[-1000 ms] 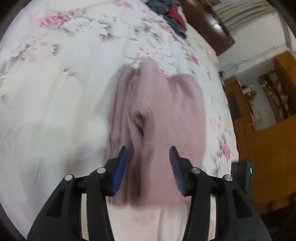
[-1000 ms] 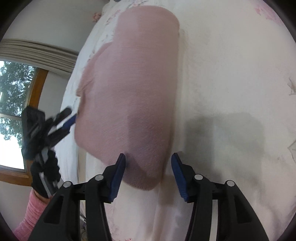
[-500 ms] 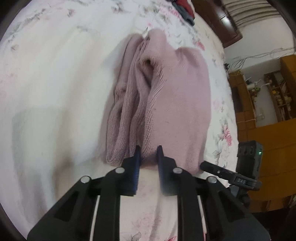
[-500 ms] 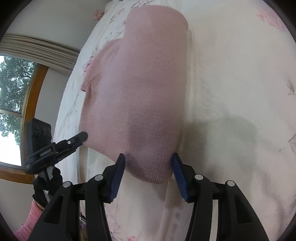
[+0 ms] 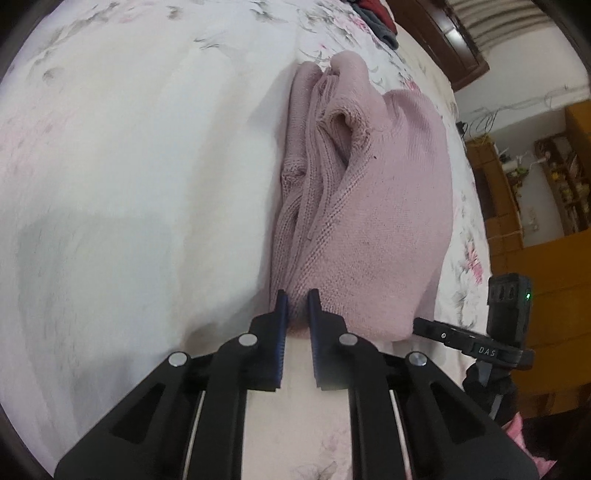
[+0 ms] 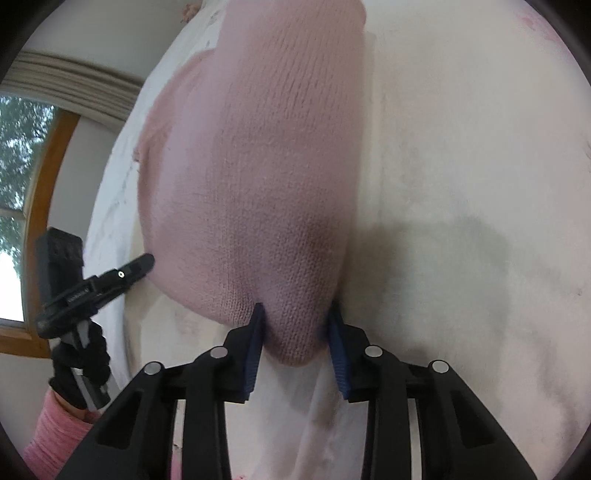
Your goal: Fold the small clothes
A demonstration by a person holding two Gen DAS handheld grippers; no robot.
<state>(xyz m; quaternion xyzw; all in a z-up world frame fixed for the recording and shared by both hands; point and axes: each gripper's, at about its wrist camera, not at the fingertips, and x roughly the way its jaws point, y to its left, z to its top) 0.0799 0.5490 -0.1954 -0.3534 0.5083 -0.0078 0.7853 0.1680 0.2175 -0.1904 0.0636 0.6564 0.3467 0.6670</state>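
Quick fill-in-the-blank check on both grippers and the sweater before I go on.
1. The folded sweater is ____ in colour.
2. The left gripper is ____ on the sweater's edge.
3. The right gripper is ____, straddling a sweater corner.
4. The sweater lies on a floral ____.

Missing words: pink; shut; open; bedsheet

Bed [image 5: 147, 155] covered in a white sheet with faded pink and grey flowers, folded dusty-pink knitted sweater [image 5: 388, 206] lying on it, small heap of dark grey and red clothes [image 5: 376, 16] at its far end
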